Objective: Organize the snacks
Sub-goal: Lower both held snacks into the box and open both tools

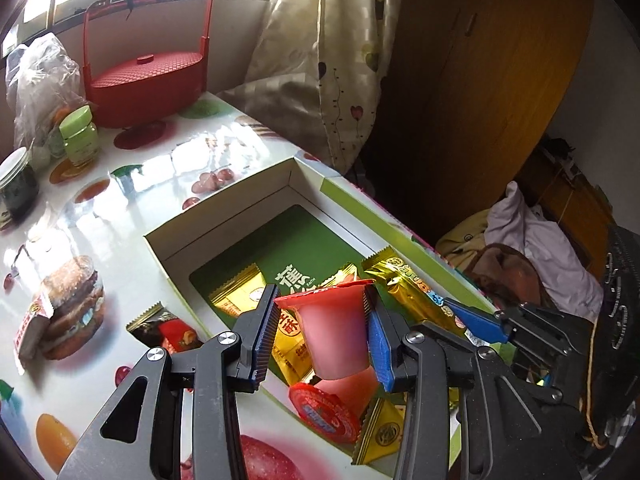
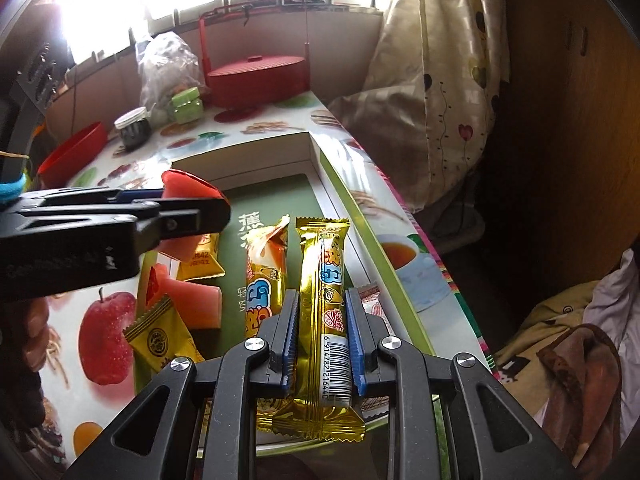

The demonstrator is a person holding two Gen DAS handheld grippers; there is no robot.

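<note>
An open white box with a green floor lies on the fruit-print table. My left gripper is shut on a pink jelly cup with a red lid, held above the box's near end. A second pink jelly cup lies on its side in the box among gold snack packets. In the right wrist view my right gripper is shut on a long gold snack bar over the box. Another gold bar lies just left of it. The left gripper with its cup shows at left.
A red lidded basket stands at the table's far end, with a green jar, a dark jar and a plastic bag nearby. Loose wrapped snacks lie on the table left of the box. A red bowl sits further left. Curtains and a wardrobe stand right.
</note>
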